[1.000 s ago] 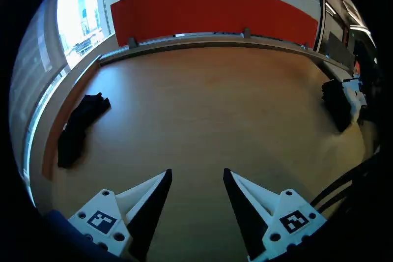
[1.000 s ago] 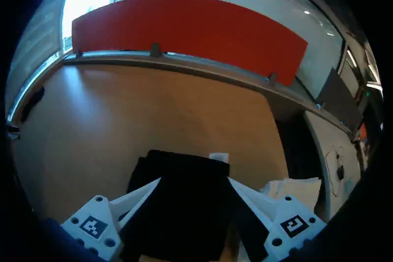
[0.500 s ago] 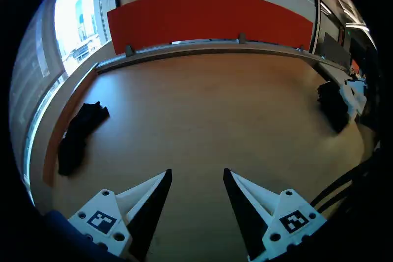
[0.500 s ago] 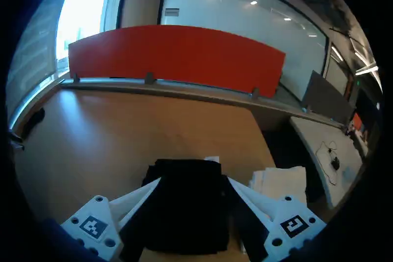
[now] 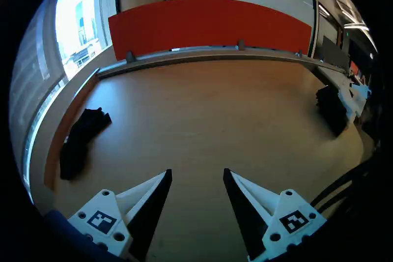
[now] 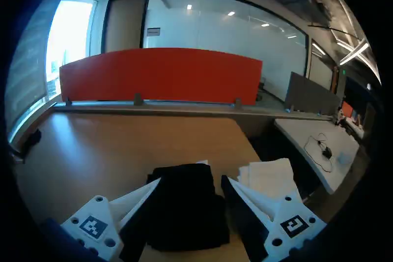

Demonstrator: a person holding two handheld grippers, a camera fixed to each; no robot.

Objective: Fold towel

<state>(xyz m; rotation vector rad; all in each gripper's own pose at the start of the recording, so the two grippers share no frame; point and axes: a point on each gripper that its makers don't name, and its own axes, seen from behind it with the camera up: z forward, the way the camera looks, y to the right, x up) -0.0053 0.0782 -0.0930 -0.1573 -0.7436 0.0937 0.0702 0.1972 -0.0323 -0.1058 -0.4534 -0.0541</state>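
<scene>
A folded black towel lies flat near the right edge of the wooden table, between the spread fingers of the right gripper, which grips nothing. White folded towels sit just beside it. The left gripper hovers over the table's middle, fingers apart and empty. A crumpled black cloth lies by the table's left edge.

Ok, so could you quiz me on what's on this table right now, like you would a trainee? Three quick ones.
1. True or false: the left gripper is clamped on a towel.
2. In the right gripper view, what lies just right of the folded black towel? A) a white folded stack B) a mug C) a laptop
3. Fill in: in the left gripper view, the crumpled black towel lies on the ____ side of the picture.
Key: 1 false, it is open with nothing between its fingers; 2 A; 3 left.
</scene>
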